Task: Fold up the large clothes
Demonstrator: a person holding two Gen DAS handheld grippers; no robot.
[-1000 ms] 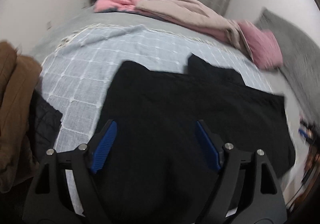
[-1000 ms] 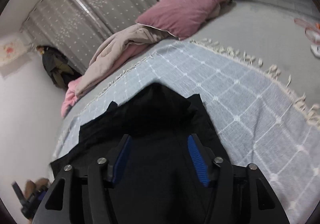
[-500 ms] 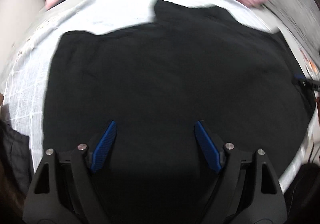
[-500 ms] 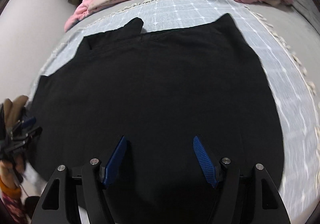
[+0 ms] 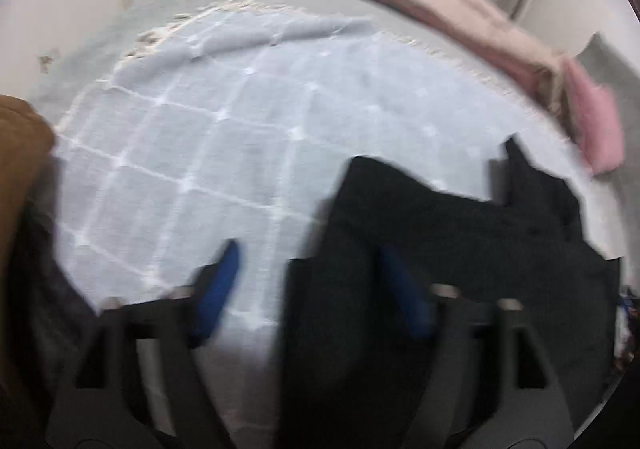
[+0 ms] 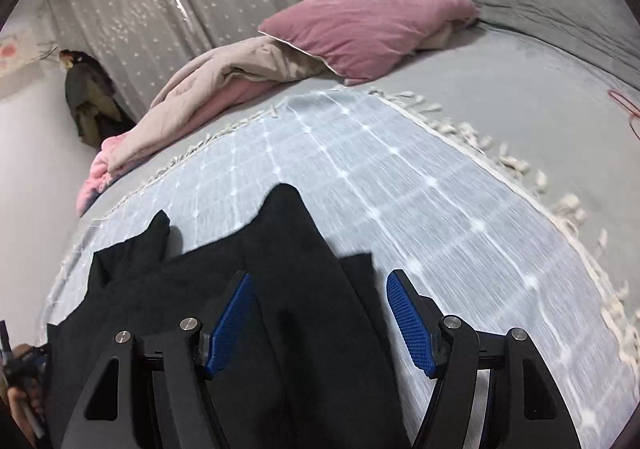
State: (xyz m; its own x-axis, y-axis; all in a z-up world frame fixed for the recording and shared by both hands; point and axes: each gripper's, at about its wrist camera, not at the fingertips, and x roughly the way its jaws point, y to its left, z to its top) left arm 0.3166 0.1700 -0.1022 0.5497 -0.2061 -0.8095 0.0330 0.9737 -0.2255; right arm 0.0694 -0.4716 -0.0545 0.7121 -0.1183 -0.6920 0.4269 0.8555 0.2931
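Open blanket on both sides of the black garment

My way lies free over the checked blanket (image 6: pixel 420 185) right of the black garment (image 6: pixel 280 289); farther back, the pink pillow (image 6: pixel 368 21) and beige quilt (image 6: pixel 224 77) block me.

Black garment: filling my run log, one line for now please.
left gripper open | right gripper open | black garment on checked blanket, ungripped

The large black garment (image 6: pixel 304 289) is matt, soft cloth. Under it lies a pale blue woven throw (image 6: pixel 420 209) with a white grid and rough cream tassel fringe. The grey bed cover (image 6: pixel 500 97) looks smooth and velvety, the mauve pillow (image 6: pixel 368 17) crinkled cotton. The right gripper (image 6: pixel 320 321) is matt black plastic with ribbed blue pads (image 6: pixel 412 325) and shiny metal screws; the left gripper (image 5: pixel 310 289) looks alike, though blurred.
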